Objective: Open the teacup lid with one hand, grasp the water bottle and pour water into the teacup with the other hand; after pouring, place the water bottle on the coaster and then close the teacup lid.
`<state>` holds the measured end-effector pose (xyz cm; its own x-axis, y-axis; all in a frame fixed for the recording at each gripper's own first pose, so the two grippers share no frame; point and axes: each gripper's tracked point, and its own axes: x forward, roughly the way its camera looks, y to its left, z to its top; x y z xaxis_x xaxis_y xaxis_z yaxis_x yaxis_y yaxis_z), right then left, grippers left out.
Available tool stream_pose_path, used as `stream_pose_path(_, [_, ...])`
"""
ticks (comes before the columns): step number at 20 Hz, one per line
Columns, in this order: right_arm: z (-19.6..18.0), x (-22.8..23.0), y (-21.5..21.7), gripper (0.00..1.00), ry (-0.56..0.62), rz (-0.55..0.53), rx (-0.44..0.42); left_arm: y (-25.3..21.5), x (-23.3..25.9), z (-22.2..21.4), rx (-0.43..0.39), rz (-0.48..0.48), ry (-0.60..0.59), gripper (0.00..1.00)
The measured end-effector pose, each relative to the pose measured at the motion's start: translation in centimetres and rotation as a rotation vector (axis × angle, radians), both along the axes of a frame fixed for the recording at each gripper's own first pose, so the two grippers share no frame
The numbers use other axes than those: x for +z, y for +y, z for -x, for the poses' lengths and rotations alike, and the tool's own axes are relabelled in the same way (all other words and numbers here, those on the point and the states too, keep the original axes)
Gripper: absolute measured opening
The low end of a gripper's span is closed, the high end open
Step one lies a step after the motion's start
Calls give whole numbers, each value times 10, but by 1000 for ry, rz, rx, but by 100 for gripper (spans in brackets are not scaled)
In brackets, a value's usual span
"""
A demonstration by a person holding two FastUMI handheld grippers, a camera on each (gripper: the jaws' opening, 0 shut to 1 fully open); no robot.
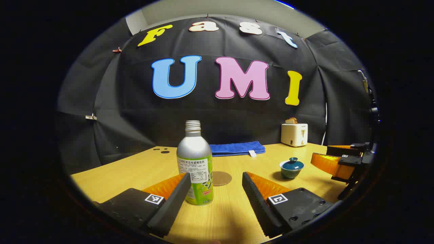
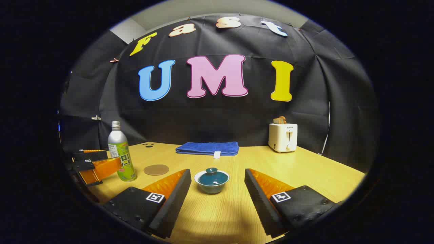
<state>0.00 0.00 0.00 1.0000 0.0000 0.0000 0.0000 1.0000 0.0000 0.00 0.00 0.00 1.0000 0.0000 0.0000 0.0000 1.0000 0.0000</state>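
A silver bottle with a green label (image 1: 195, 166) stands upright and uncapped on the wooden table, just ahead of my left gripper (image 1: 217, 181), whose fingers are open and apart from it. A round brown coaster (image 1: 221, 178) lies just behind the bottle. The teal teacup (image 2: 212, 180) sits with its lid on, ahead of my open right gripper (image 2: 217, 178) and between its fingertips' line. In the right gripper view, the bottle (image 2: 121, 156) and coaster (image 2: 156, 169) stand to the left, beside the left gripper (image 2: 96, 166). The teacup (image 1: 291, 167) and right gripper (image 1: 335, 162) appear at right in the left gripper view.
A folded blue towel (image 2: 207, 148) lies at the back of the table (image 2: 305, 169). A white toaster (image 2: 283, 137) with bread in it stands at the back right. Small dark holes (image 2: 148, 145) mark the tabletop's far left.
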Motion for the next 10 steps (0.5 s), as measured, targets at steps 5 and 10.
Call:
stream_pose_path(5, [-1, 0, 2, 98, 2, 0, 14, -1, -1, 0, 0, 0, 1, 96])
stream_pose_path(10, [-6, 0, 6, 98, 4, 1, 31, 1, 0, -1, 8, 2, 0, 96])
